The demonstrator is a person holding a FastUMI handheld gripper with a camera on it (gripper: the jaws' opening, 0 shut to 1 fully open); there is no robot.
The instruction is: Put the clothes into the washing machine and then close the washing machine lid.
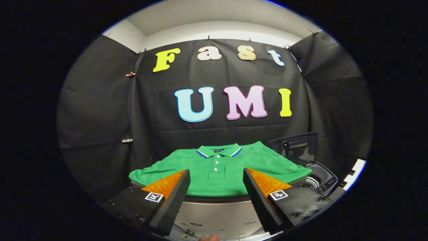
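Note:
A green polo shirt point(220, 167) with a striped collar and white buttons lies spread flat on a raised round surface, just ahead of my fingers. My gripper point(216, 174) is open, its two fingers wide apart with nothing between them but the shirt's lower front beyond. To the right of the shirt the washing machine point(322, 182) shows its open tub mouth, and its dark lid point(296, 145) with a handle stands raised behind it.
The shirt's platform has a silver rim point(217, 214) below the fingers. Black cloth walls close in behind and on both sides. A fingertip point(209, 238) of a person shows at the bottom between the fingers.

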